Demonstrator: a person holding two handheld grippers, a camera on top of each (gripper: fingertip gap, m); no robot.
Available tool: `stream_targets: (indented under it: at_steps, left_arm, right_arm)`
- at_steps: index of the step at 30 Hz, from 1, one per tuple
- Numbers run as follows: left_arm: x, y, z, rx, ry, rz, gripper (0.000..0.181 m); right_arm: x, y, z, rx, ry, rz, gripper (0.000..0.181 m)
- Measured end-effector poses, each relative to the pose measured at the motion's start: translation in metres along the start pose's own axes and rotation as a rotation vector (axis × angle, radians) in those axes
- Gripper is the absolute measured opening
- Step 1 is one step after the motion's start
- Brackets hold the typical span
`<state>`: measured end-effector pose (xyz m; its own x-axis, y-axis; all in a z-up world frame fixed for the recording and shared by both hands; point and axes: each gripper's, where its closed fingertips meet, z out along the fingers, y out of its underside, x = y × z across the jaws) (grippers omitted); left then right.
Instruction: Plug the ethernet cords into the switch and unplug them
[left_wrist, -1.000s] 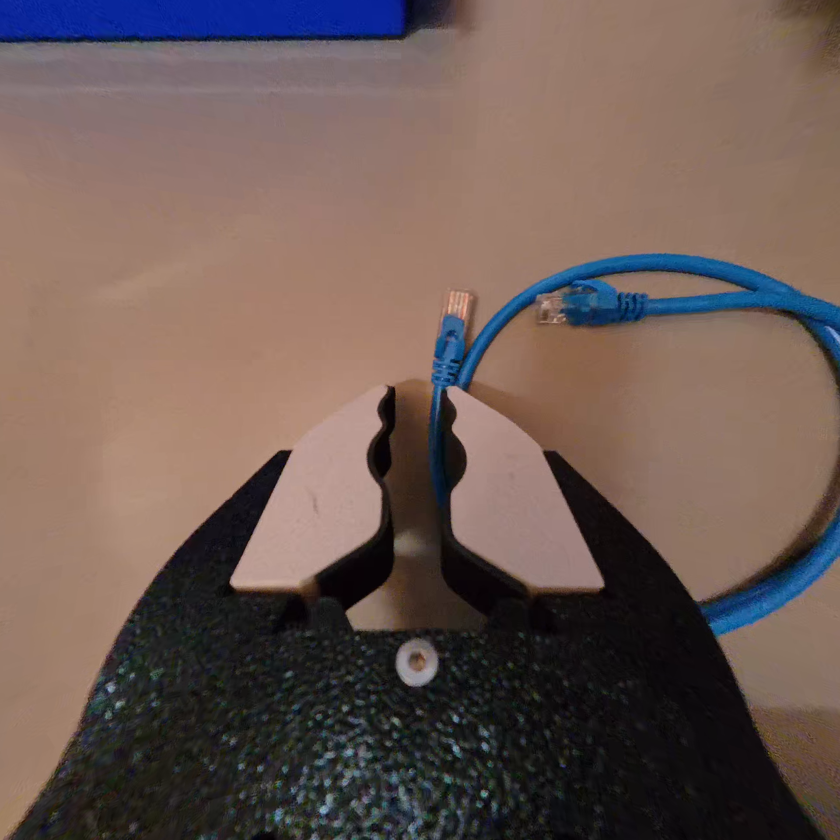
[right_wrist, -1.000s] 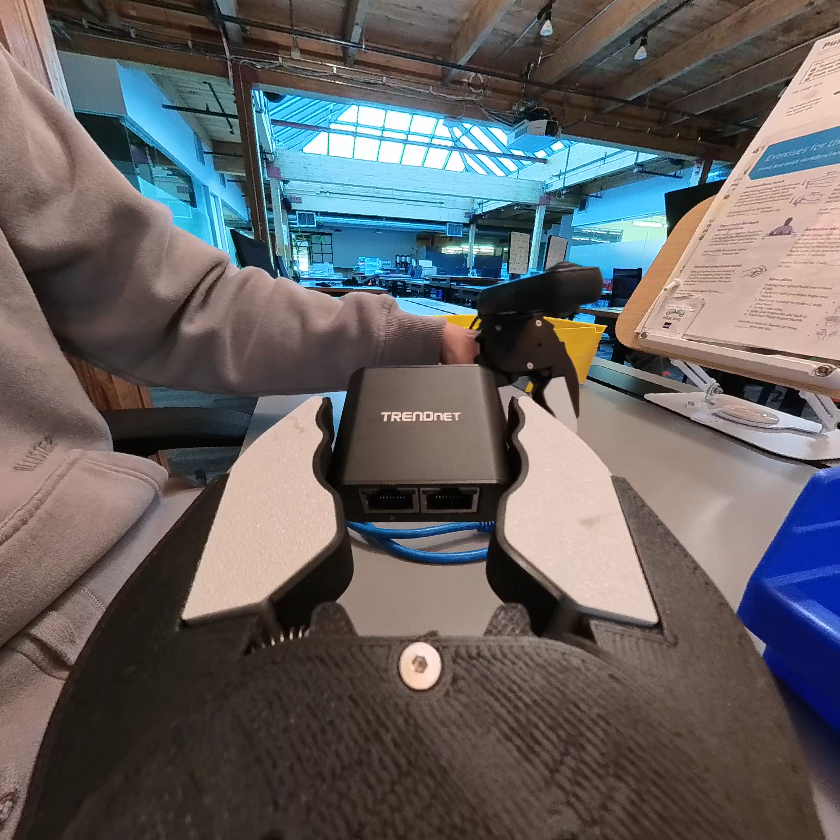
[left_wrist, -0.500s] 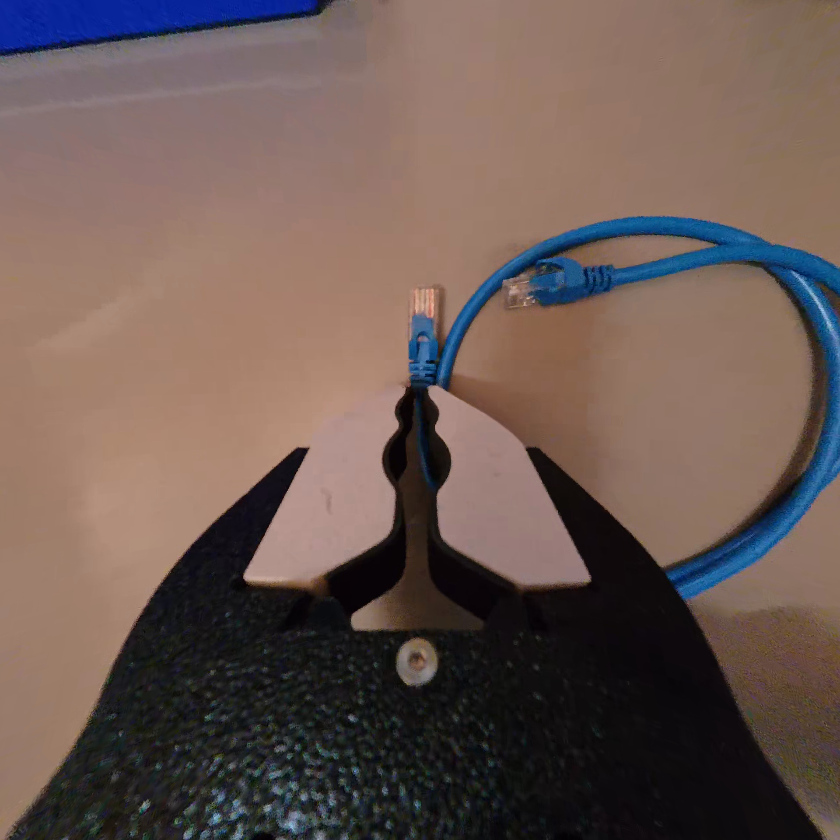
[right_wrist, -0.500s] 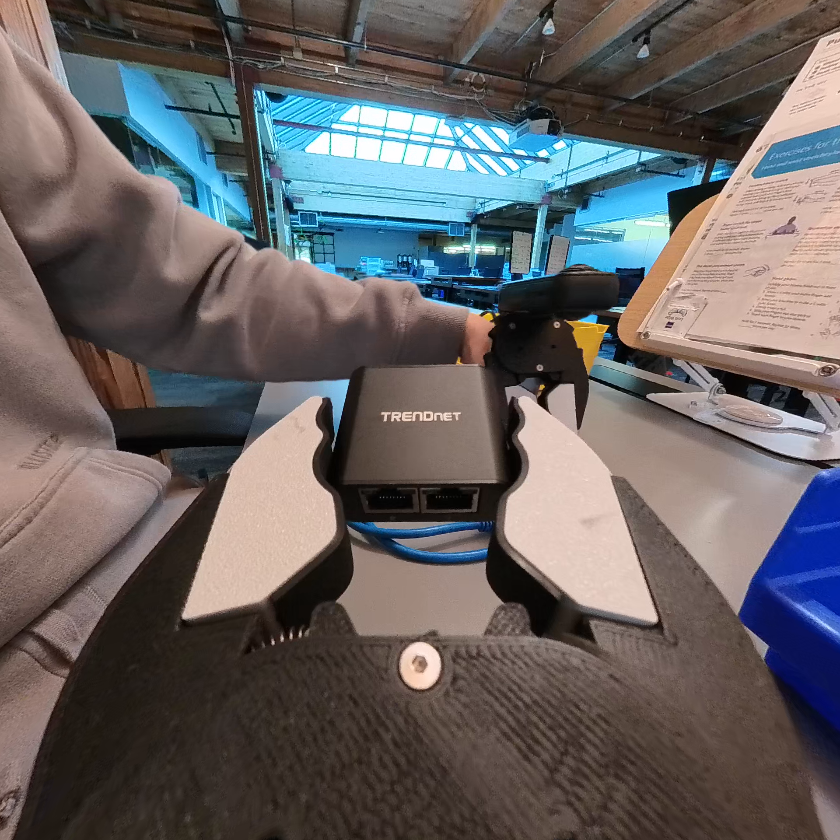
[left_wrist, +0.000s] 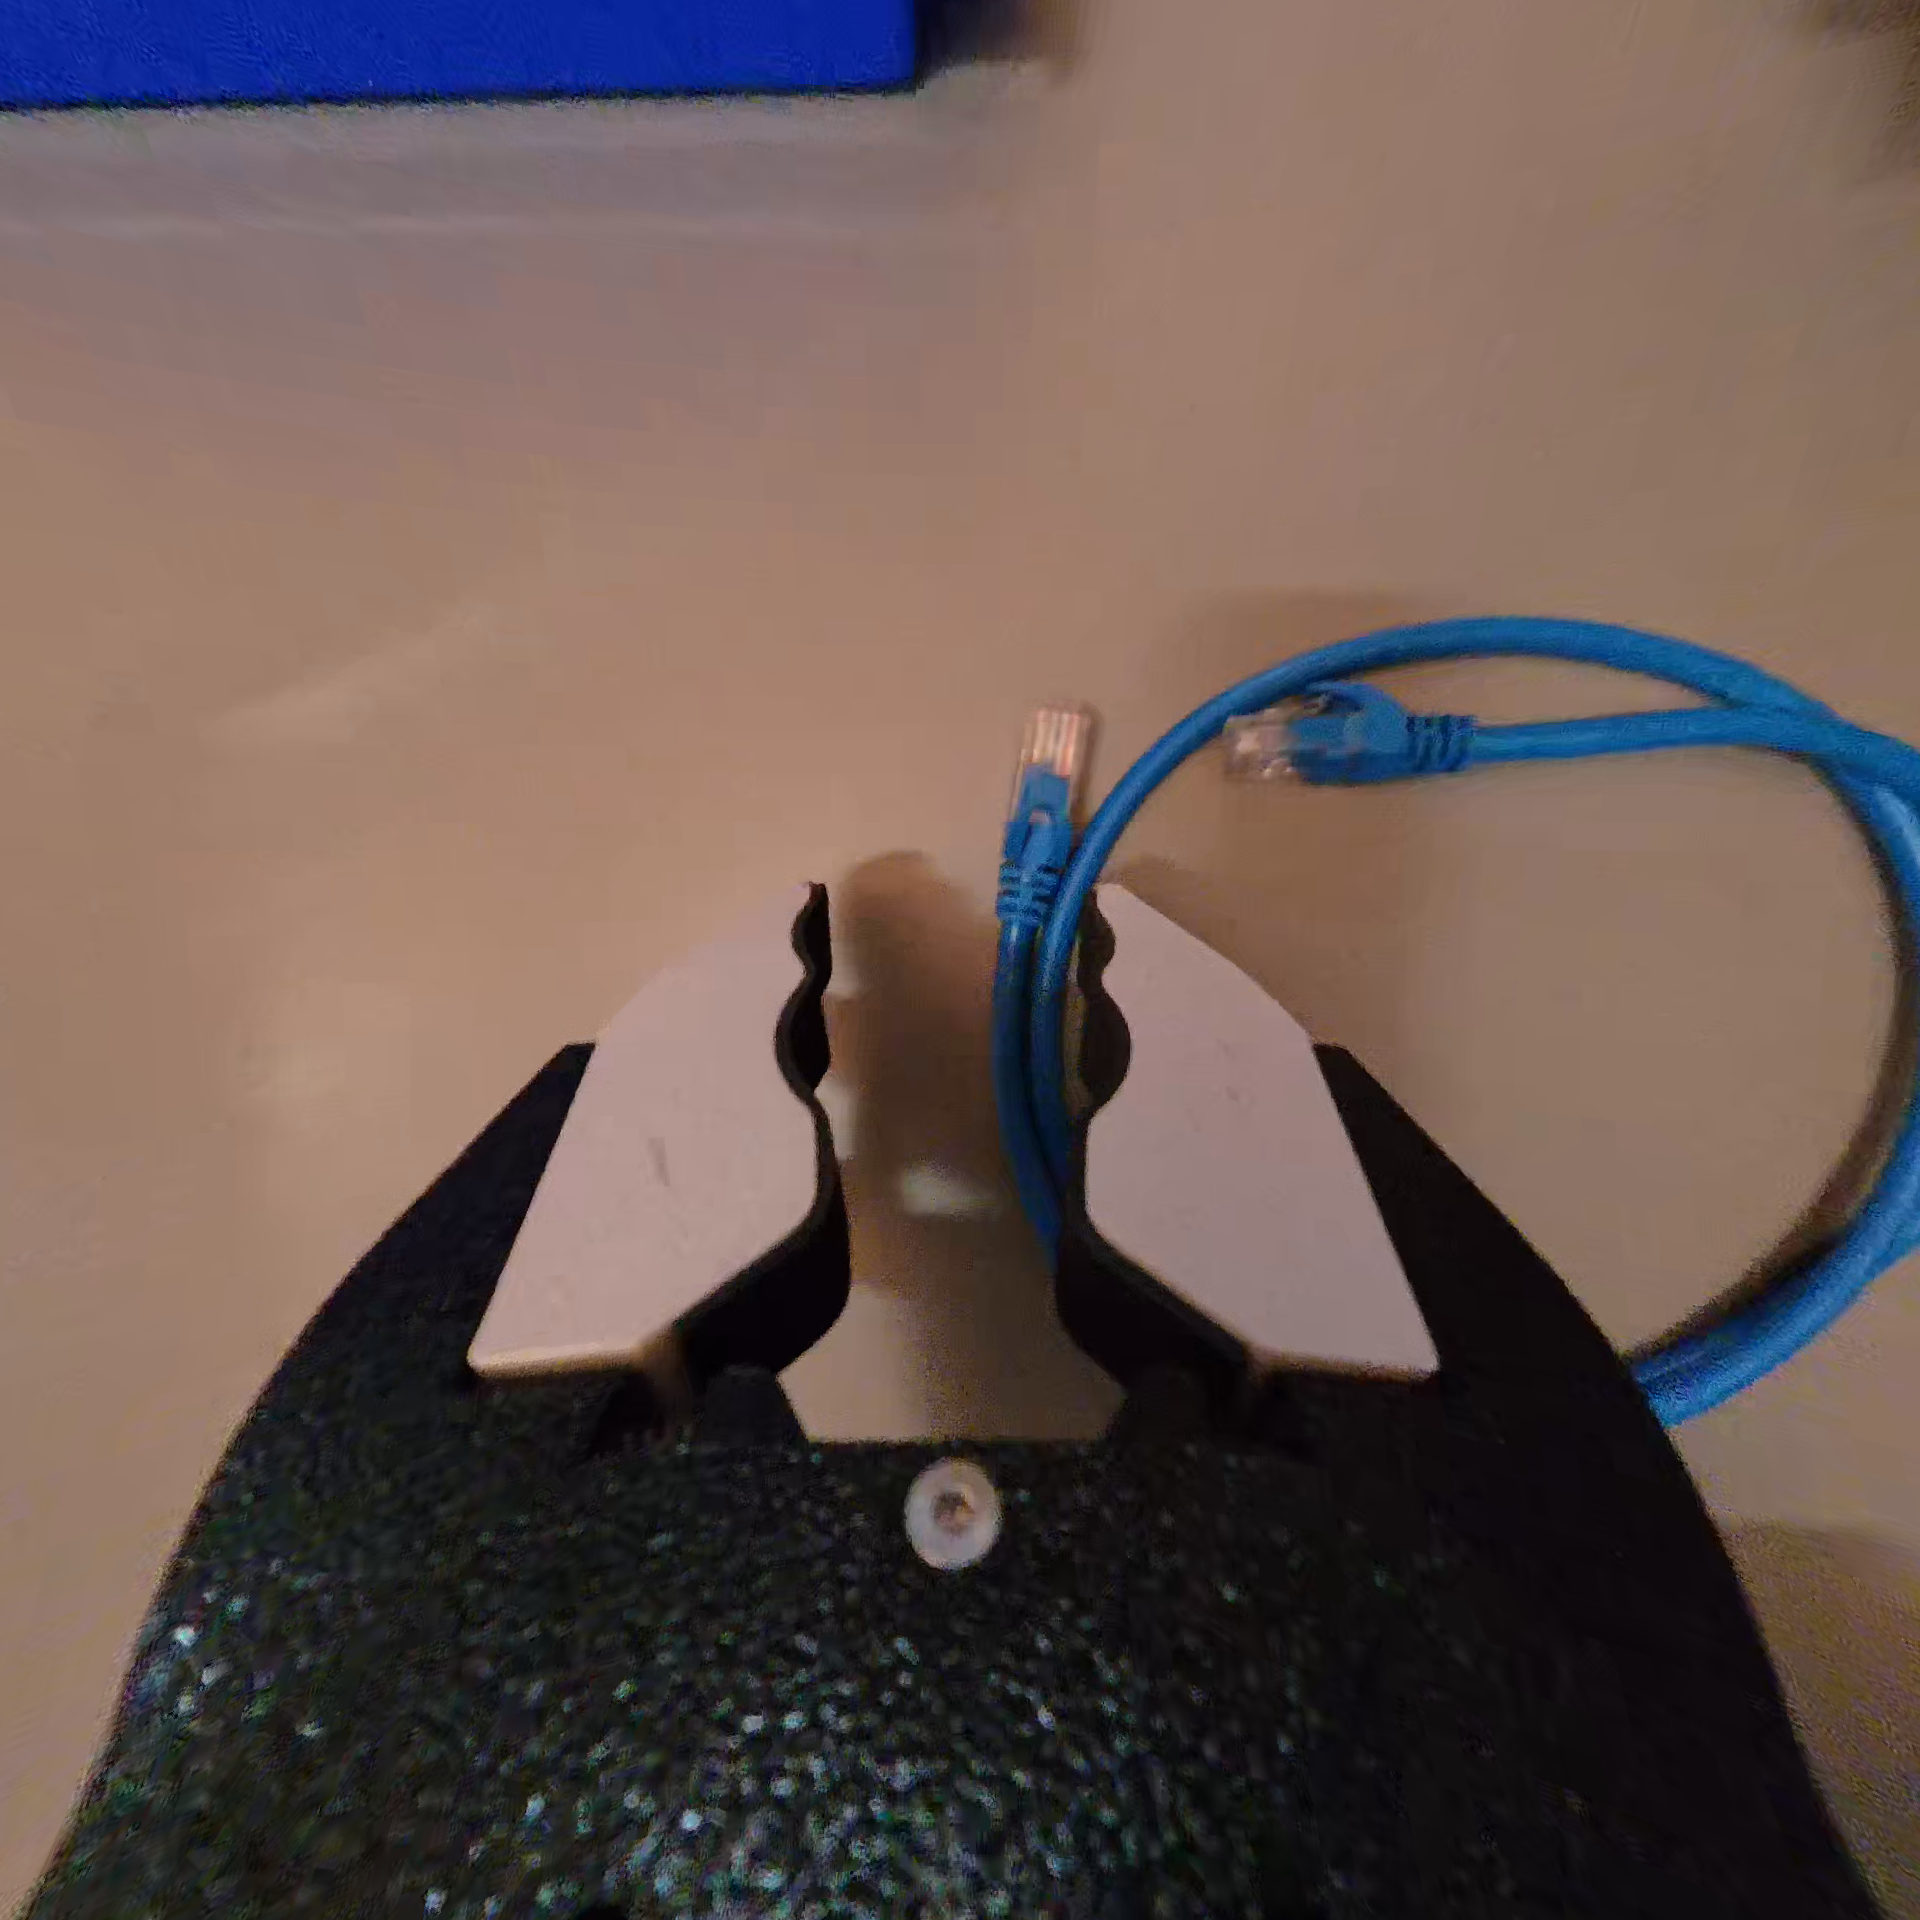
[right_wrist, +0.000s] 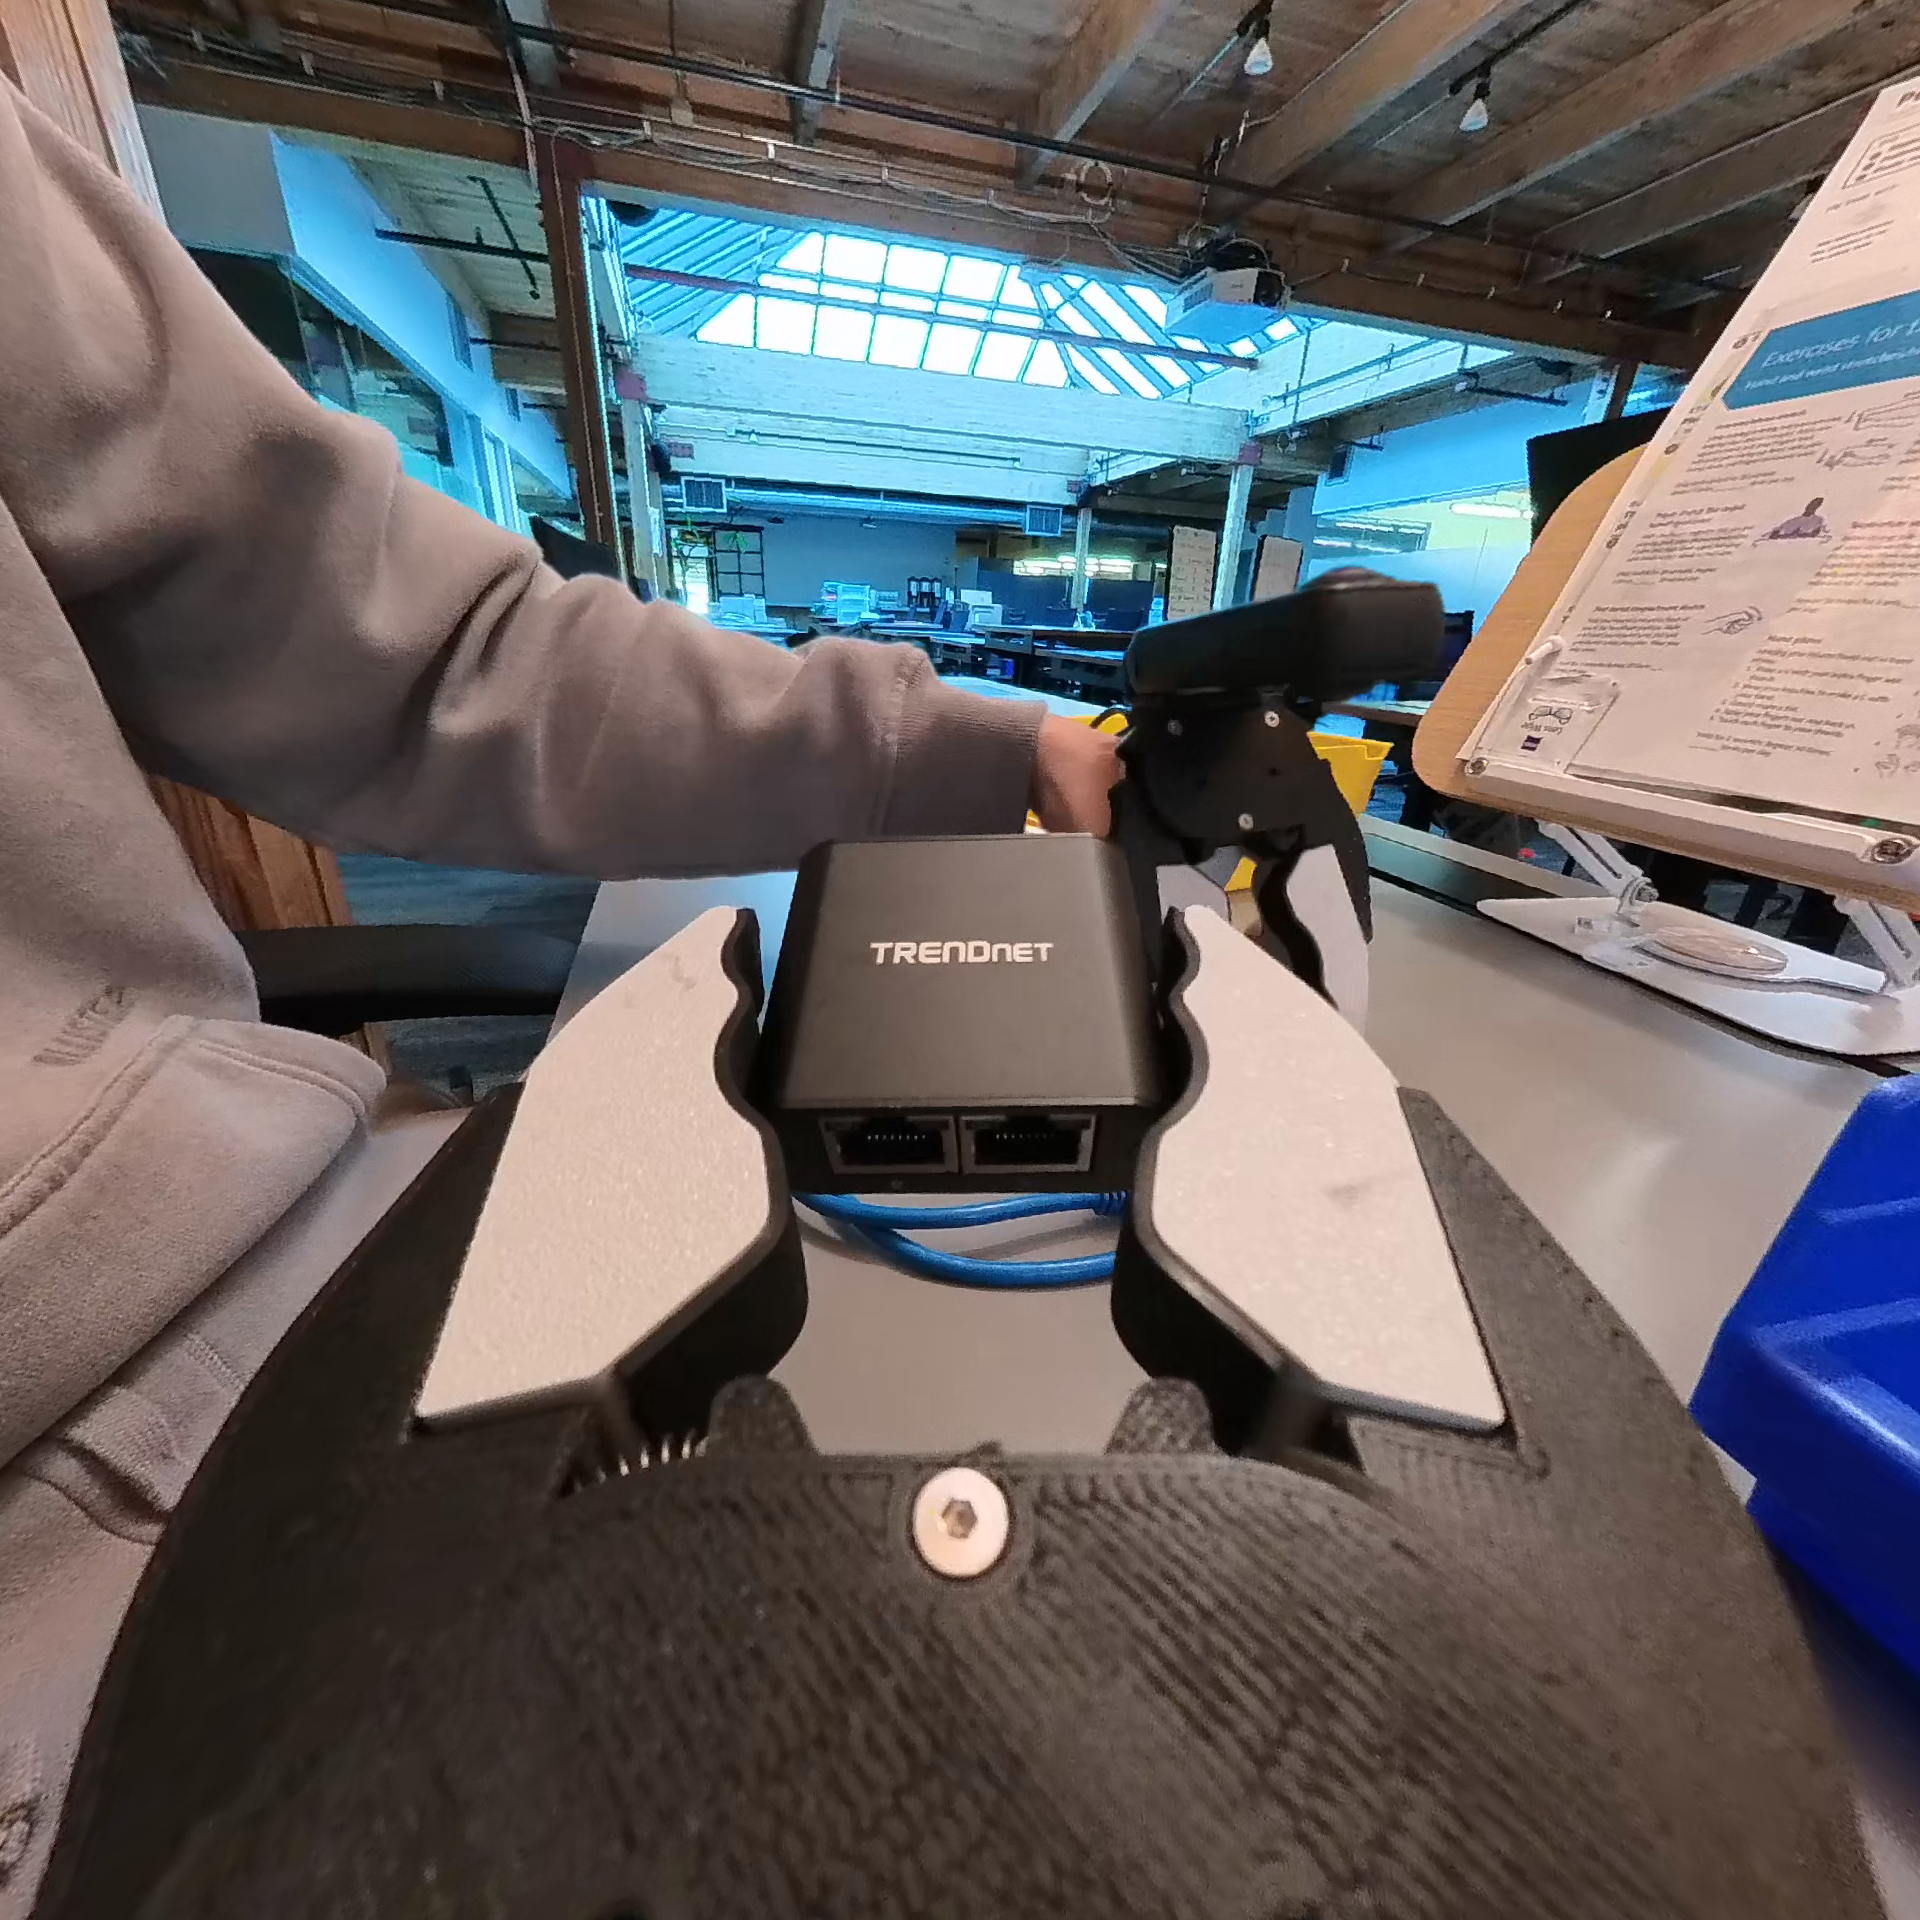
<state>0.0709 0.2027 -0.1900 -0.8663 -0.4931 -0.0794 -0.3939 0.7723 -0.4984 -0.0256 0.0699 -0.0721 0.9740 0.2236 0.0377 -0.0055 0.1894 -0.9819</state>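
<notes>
In the left wrist view my left gripper is open over the tan table. The blue ethernet cord runs loose between the jaws, against the right finger. One plug points away just past the fingertips. The cord loops to the right and its other plug lies free on the table. In the right wrist view my right gripper is shut on the black switch. Its two ports face me and are empty. Part of the cord shows under the switch. The left gripper is beyond it.
A blue bin stands at the right of the right wrist view and along the top edge of the left wrist view. A tilted document stand is at the back right. A person's grey sleeve crosses from the left.
My left gripper pinched the cord behind the plug half a second ago and has now opened, leaving the cord loose between the jaws. My right gripper still holds the switch in the same place.
</notes>
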Motion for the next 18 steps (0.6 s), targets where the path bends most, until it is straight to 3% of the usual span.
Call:
stream_targets:
  at_steps: [2, 6, 8, 14, 18]
  left_arm:
    - [0.005, -0.008, 0.001, 0.035, 0.012, -0.009, 0.045]
    - [0.006, -0.006, 0.011, -0.033, 0.001, 0.006, 0.040]
    - [0.001, -0.010, 0.013, -0.018, -0.009, -0.040, 0.026]
    - [-0.017, -0.002, 0.017, -0.021, -0.051, -0.180, 0.012]
    - [-0.028, 0.005, 0.013, -0.049, -0.166, -0.129, 0.017]
  right_arm:
    - [0.000, 0.000, 0.000, 0.001, -0.002, 0.004, 0.074]
    - [0.001, -0.001, -0.001, 0.008, 0.000, 0.008, 0.074]
    - [0.001, -0.001, -0.001, 0.010, 0.001, 0.007, 0.074]
    - [0.001, -0.001, -0.001, 0.011, -0.001, 0.009, 0.074]
    - [0.002, -0.002, -0.002, 0.016, -0.001, 0.013, 0.074]
